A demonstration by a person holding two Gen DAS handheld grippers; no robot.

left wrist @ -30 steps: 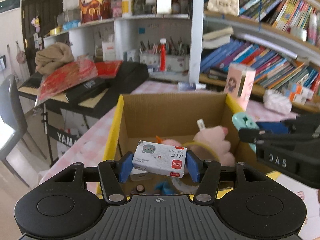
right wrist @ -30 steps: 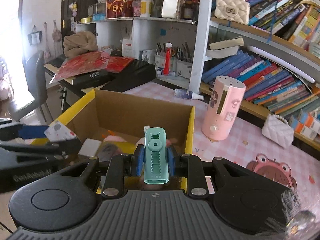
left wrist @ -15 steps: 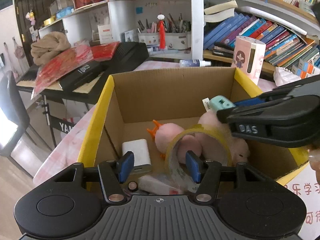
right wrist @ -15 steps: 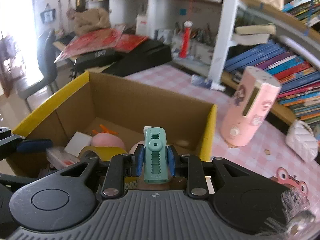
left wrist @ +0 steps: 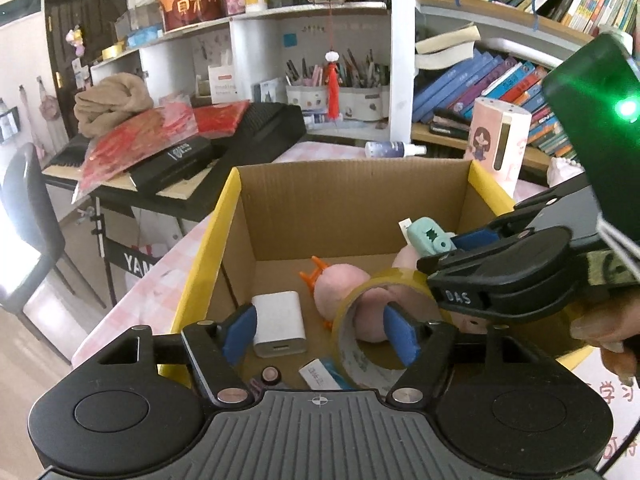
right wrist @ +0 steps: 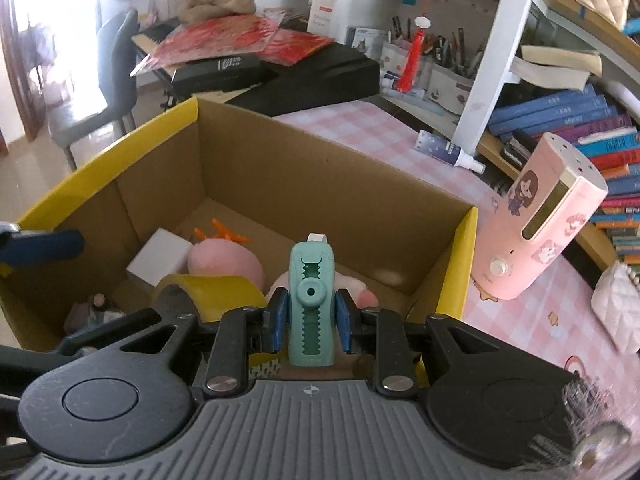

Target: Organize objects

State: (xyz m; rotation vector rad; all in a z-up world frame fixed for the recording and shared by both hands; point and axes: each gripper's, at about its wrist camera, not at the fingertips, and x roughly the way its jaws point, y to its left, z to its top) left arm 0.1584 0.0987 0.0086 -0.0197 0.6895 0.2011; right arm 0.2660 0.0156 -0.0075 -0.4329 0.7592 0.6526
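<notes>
Both cams ride on the tongs, tilted down and close over the cardboard box (left wrist: 352, 200). Left view looks in from the near-left side, right view from the right corner. Both catch the box's inside, the bookshelf (right wrist: 496, 60) and the pink tabletop (right wrist: 380, 132).

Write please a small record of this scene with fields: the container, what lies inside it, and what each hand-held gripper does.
container: open cardboard box with yellow rim
inside: white rectangular power bank; pink plush toy; yellowish roll of clear tape; small printed carton
left hand-held gripper: jaws opening, nothing between the pads, over the box
right hand-held gripper: shut on teal plastic correction-tape dispenser, above the box
</notes>
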